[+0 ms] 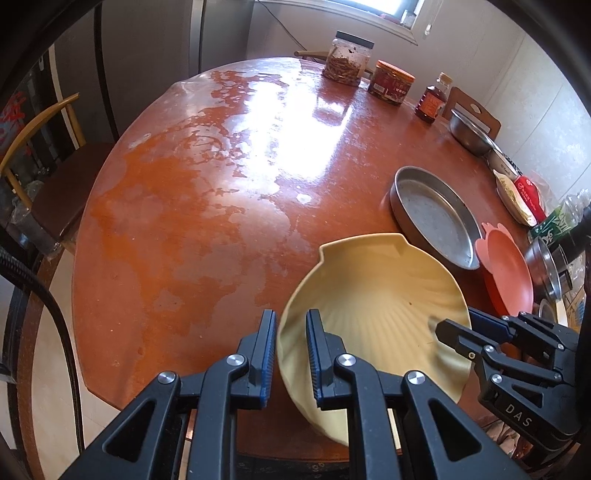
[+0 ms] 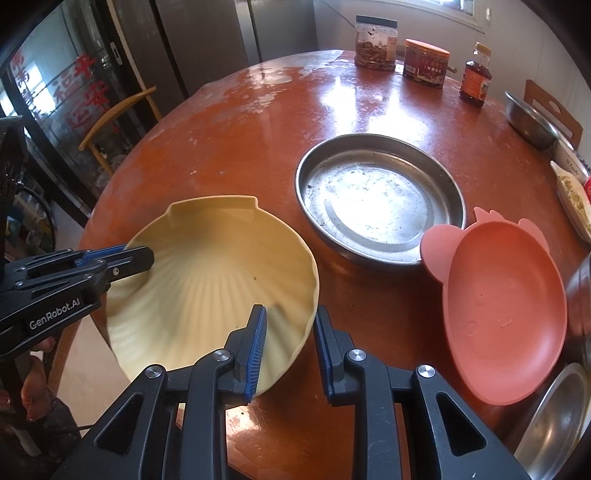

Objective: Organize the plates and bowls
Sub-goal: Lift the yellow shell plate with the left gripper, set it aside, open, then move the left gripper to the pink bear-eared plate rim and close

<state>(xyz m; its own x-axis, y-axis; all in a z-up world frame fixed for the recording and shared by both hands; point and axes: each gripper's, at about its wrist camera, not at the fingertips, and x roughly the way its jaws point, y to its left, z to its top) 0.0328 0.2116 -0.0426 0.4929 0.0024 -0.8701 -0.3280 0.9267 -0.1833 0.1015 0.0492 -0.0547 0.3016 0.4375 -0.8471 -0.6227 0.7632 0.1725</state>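
The pale yellow shell-shaped ribbed plastic bowl (image 2: 221, 273), tilted with its notched hinge end pointing away over the round red-brown desk (image 2: 258, 147), is held at opposite rims by the narrow-set left tool (image 1: 291, 345) and right tool (image 2: 290, 339).

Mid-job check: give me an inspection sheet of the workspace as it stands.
Surface: round red-brown table, worn and glossy.
Job's things: yellow shell-shaped bowl tilted at the near edge; metal pan and pink plate flat beside it.
Clutter: two jars, sauce bottle, steel bowl along the far side.
Grippers: left gripper shut on the bowl's rim; right gripper straddles the opposite rim, pressure unclear.
Cables: black cable hanging left of the table.
Surroundings: wooden chair, window.
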